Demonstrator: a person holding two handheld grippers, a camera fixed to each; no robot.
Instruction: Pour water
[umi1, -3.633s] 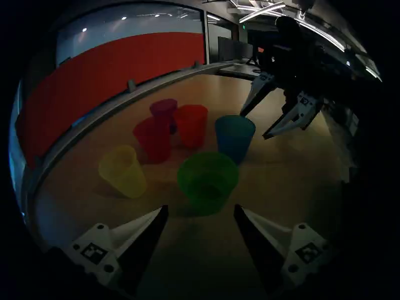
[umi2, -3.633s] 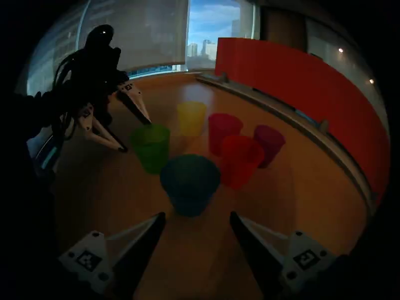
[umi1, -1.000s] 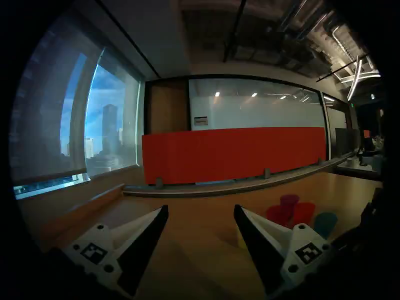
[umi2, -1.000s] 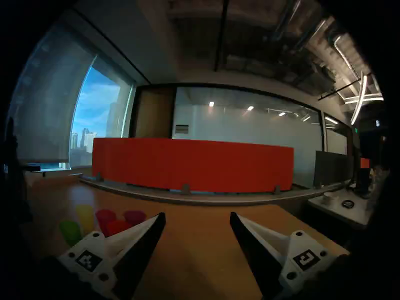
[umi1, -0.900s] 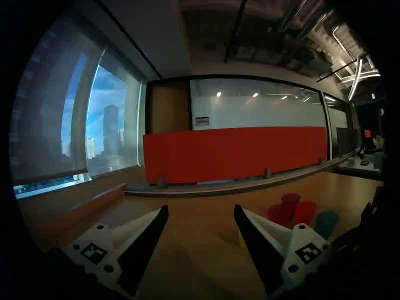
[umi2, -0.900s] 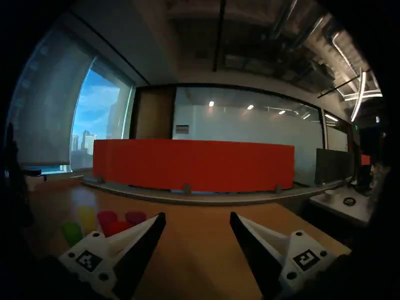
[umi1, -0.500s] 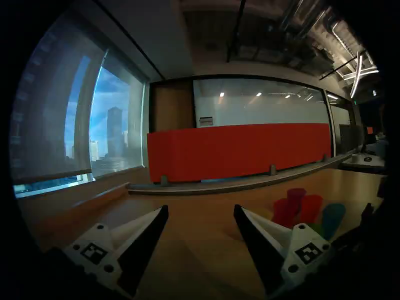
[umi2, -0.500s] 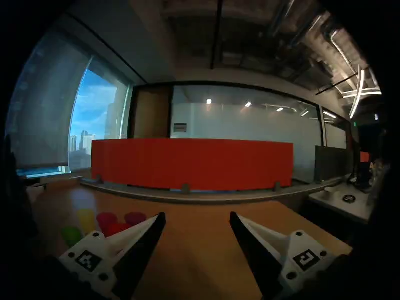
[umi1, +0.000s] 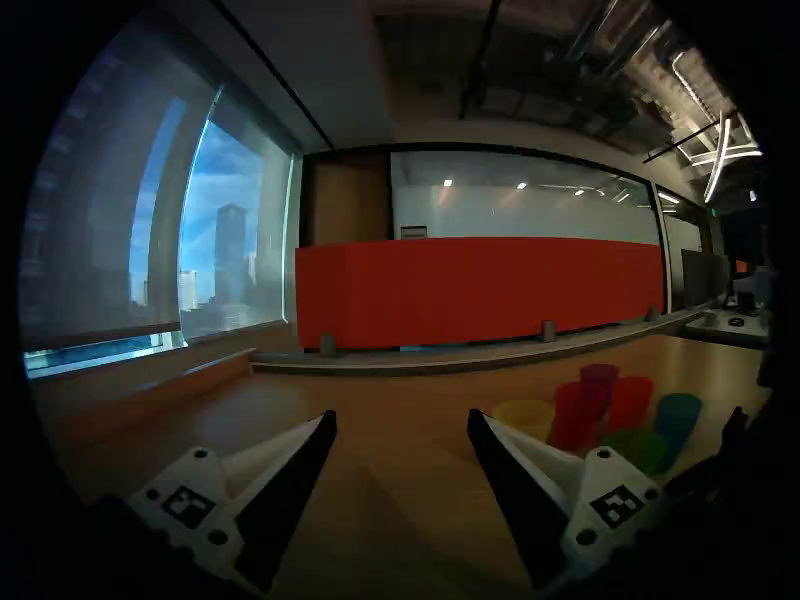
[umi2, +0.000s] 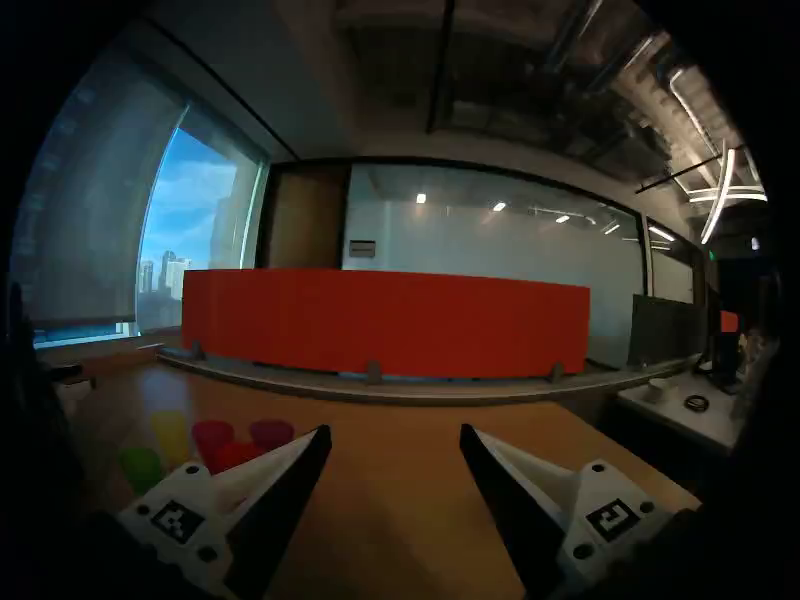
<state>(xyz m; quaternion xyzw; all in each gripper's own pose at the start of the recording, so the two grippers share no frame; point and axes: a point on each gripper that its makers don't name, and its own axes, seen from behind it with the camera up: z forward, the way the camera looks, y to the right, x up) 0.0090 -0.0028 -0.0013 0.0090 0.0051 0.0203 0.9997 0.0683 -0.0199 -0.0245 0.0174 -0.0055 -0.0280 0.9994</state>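
My left gripper (umi1: 400, 420) is held level above the table (umi1: 400, 520), and its two fingers stand wide apart with nothing between them. Under the fingers I see only the bare wooden top. The cups are off to the right in the left gripper view, well apart from the fingertips and partly hidden behind the right finger. The yellow cup (umi1: 522, 415) is nearest to that finger. Just beside it is the red cup (umi1: 572, 415), with the purple cup (umi1: 598, 378) behind it and the orange-red cup (umi1: 630, 400) next to it. The green cup (umi1: 635, 447) stands in front, and the teal cup (umi1: 678, 420) is the farthest to the right. All of them stand upright and close together. I cannot tell if any cup has water in it.

My right gripper (umi2: 395, 432) is also wide apart and holds nothing. In the right gripper view the same group is low on the left, beside and partly behind the left finger. I can make out green (umi2: 140, 465), yellow (umi2: 170, 432), red (umi2: 212, 437) and purple (umi2: 270, 432).

Behind the table runs a long red partition (umi1: 480, 290) on a curved ledge. A large window (umi1: 215, 260) on the left shows blue sky and towers.
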